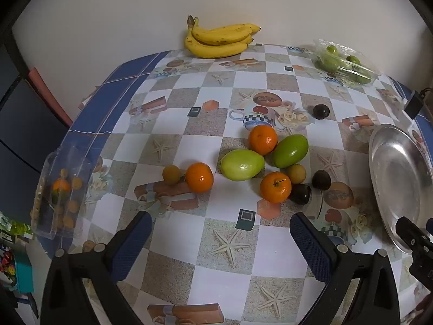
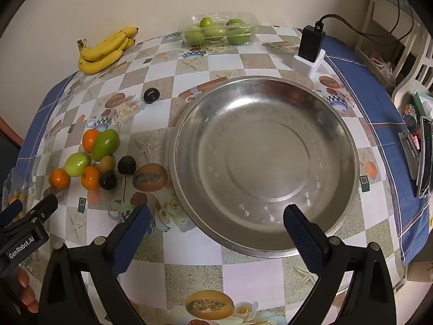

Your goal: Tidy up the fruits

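Only right view: charger (image 2: 311, 43) | left view: kumquat box (image 1: 61, 192)

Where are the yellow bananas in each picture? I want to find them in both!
Left wrist view: the bananas lie at the top middle, at the far table edge against the wall.
Right wrist view: the bananas are at the upper left, also by the wall.
Shared landmark: the clear plastic box of green fruits sits to the right of the bananas in both views.
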